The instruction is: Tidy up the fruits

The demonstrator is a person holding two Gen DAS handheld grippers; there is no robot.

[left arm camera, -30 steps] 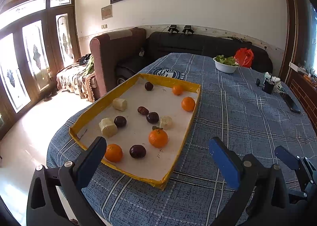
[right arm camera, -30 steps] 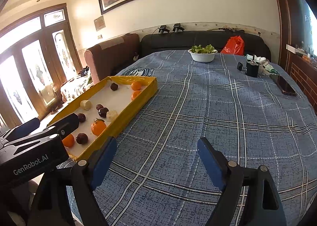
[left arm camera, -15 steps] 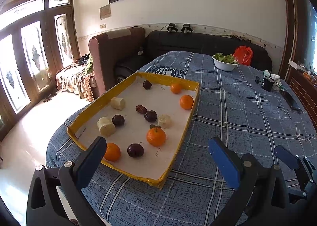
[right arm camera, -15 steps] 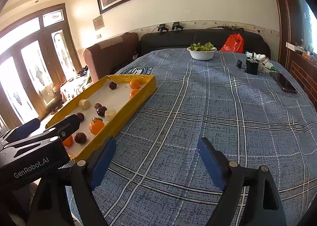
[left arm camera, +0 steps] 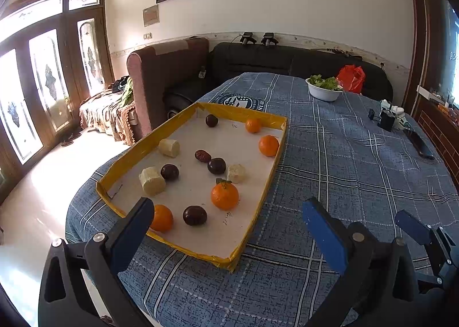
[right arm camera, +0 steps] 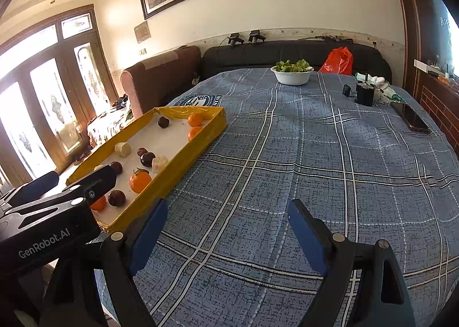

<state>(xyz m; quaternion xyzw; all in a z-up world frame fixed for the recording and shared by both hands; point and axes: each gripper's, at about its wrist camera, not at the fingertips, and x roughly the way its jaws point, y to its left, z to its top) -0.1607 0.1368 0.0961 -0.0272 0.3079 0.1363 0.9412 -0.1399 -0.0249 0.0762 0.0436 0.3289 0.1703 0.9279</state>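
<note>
A yellow-walled tray point(left arm camera: 137, 152) of oranges, dark fruits and pale chunks was seen left of centre on the blue plaid tablecloth point(left arm camera: 344, 160), its long axis running from the lower middle of the frame toward the upper left. The left gripper point(left arm camera: 226, 223) and right gripper point(right arm camera: 226, 229) were both held spread wide with nothing between the fingers. Against the earlier frames, no fruit was found moved and only a slight framing drift was noted.

The right hand-held gripper point(right arm camera: 226, 229) hangs wide open over blue plaid cloth point(right arm camera: 315, 160), beside the yellow tray point(right arm camera: 183, 166).
</note>
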